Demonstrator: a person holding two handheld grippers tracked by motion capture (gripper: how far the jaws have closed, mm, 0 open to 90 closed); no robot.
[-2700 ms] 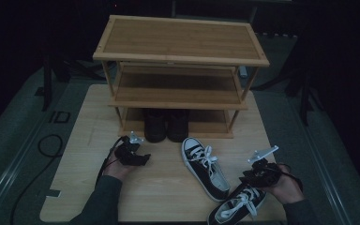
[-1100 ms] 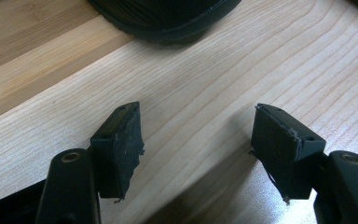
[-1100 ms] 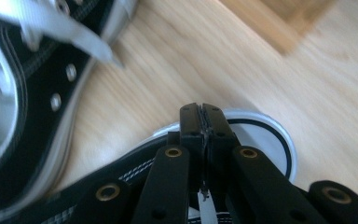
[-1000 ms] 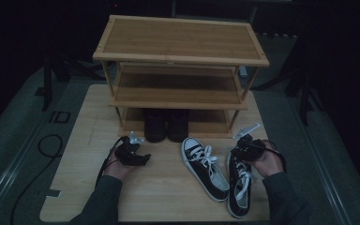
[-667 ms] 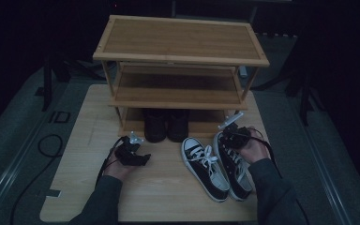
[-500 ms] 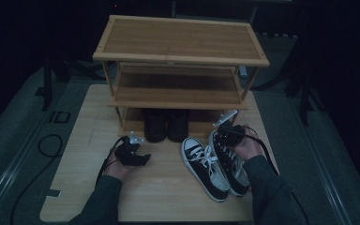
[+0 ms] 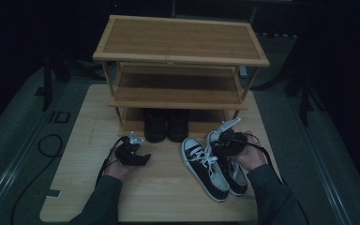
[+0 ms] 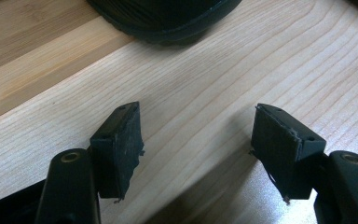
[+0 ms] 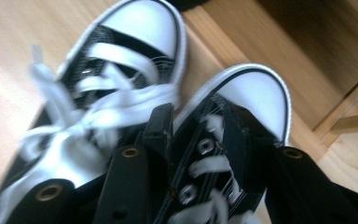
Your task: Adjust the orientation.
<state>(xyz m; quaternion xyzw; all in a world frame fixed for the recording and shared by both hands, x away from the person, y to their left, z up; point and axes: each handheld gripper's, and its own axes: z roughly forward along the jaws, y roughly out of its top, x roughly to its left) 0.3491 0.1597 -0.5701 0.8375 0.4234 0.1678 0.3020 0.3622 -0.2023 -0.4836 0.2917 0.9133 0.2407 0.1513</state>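
Note:
Two black-and-white sneakers lie side by side on the table, toes toward the rack: the left sneaker (image 7: 205, 168) (image 9: 135, 28) and the right sneaker (image 7: 236, 176) (image 9: 256, 93). My right gripper (image 7: 226, 140) (image 9: 205, 135) sits over the right sneaker's laces. Its jaws have just been opening and now stand loosely on either side of the eyelet strip. My left gripper (image 7: 138, 152) (image 8: 198, 140) rests low over bare wood, open, with nothing between its jaws. The toe of a black boot (image 8: 168, 18) lies just ahead of it.
A three-tier wooden shoe rack (image 7: 178, 51) stands at the back of the wooden table (image 7: 84, 140). A pair of black boots (image 7: 166, 124) stands on its bottom shelf. A cable (image 7: 51, 140) trails off the table's left side. The surroundings are dark.
My right hand brought the second sneaker from the table's front right corner to beside the first one, toe toward the rack. The left hand stayed still.

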